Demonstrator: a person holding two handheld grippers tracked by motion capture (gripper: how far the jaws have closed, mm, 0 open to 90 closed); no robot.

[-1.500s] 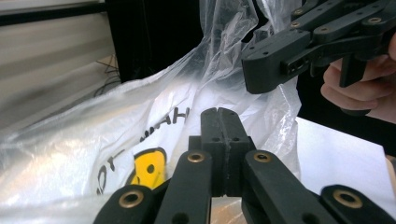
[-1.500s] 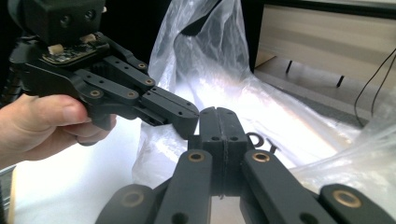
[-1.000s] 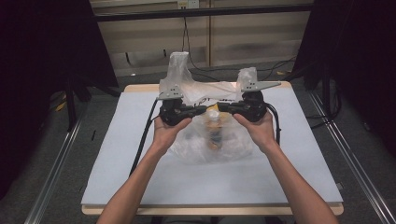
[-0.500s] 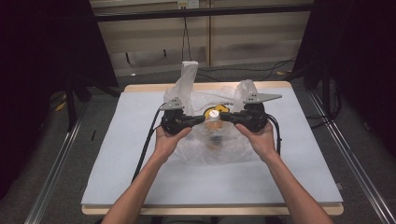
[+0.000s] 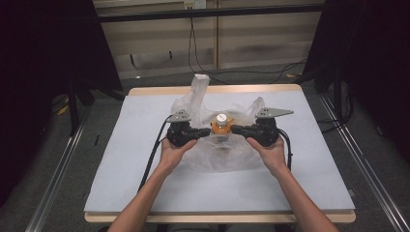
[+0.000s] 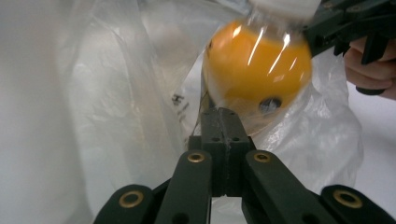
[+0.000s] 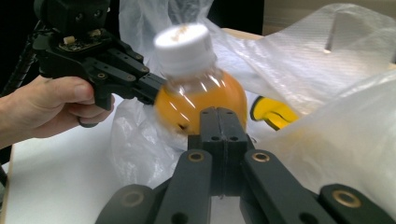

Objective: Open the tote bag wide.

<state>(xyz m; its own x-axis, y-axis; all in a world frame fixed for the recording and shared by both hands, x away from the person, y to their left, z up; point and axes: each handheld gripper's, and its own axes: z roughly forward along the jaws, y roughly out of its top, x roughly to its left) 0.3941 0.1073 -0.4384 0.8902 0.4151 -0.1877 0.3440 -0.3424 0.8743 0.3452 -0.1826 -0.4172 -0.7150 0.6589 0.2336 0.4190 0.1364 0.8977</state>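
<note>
A small bottle (image 5: 221,123) of orange liquid with a white cap (image 7: 182,43) stands inside a clear plastic bag (image 5: 215,157) at the middle of the table. My left gripper (image 5: 208,131) comes in from the bottle's left and my right gripper (image 5: 234,129) from its right, tips facing each other. In the left gripper view my jaws (image 6: 226,116) are shut, pinching the bag film just in front of the bottle (image 6: 257,70). My right gripper (image 7: 223,116) is likewise shut on the film, close to the bottle (image 7: 201,98). The bottle looks blurred.
The table (image 5: 145,188) has a pale blue-grey top with a wooden edge. A yellow item (image 7: 275,113) lies in the bag behind the bottle. Bag flaps (image 5: 199,89) stand up toward the far side. Metal rails (image 5: 53,179) run along both sides of the table.
Both hands have come down and toward the near side with the bag. The bag has sunk and spread on the table, and the bottle has lowered with it.
</note>
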